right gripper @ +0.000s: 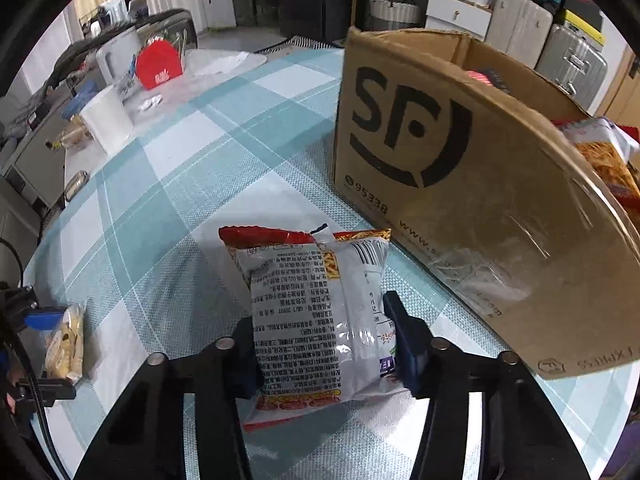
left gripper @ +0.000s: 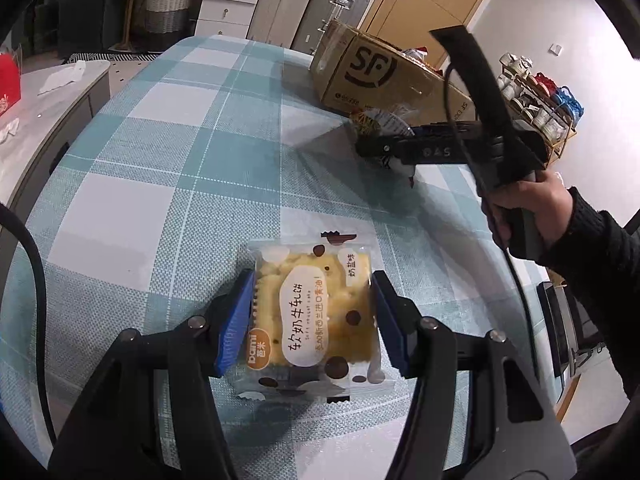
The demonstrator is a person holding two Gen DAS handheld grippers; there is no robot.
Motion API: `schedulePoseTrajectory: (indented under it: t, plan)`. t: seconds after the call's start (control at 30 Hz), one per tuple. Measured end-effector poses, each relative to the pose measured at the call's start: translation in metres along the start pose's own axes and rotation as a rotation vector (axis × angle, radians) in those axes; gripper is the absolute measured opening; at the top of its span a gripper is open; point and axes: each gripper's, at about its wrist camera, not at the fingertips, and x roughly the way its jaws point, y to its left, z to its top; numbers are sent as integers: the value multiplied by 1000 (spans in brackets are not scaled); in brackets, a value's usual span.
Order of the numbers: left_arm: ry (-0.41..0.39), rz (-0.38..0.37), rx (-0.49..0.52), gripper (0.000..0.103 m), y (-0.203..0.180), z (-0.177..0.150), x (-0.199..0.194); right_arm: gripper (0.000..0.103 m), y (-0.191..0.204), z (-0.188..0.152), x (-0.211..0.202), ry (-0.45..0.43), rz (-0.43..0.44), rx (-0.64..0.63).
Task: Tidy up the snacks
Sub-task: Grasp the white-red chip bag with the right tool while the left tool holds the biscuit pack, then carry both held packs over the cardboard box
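My left gripper (left gripper: 314, 312) is shut on a clear pack of yellow nougat biscuits (left gripper: 316, 316), held just over the checked tablecloth (left gripper: 160, 160). My right gripper (right gripper: 320, 340) is shut on a white and red noodle snack bag (right gripper: 320, 312), lifted above the cloth beside the brown SF cardboard box (right gripper: 480, 200). In the left wrist view the right gripper (left gripper: 376, 148) holds that bag (left gripper: 376, 120) in front of the box (left gripper: 380, 76). In the right wrist view the biscuit pack (right gripper: 66, 344) shows at the far left. Other snack bags (right gripper: 608, 160) lie inside the box.
A side counter holds a white cup (right gripper: 108, 120), a red box (right gripper: 158, 66) and a kettle (right gripper: 116, 52). Drawers (left gripper: 232, 4), a wicker basket (left gripper: 166, 10) and suitcases (left gripper: 336, 4) stand behind the table. A shoe rack (left gripper: 536, 100) is at the right wall.
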Motion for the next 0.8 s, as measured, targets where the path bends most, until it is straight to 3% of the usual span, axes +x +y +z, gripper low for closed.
schedulePoseTrajectory:
  t: [0.43, 0.8]
  plan:
    - [-6, 8, 8, 55, -5, 2, 0, 48, -14, -19, -26, -39, 79, 120]
    - [-11, 6, 47, 55, -26, 15, -7, 48, -10, -78, -72, -126, 245, 260]
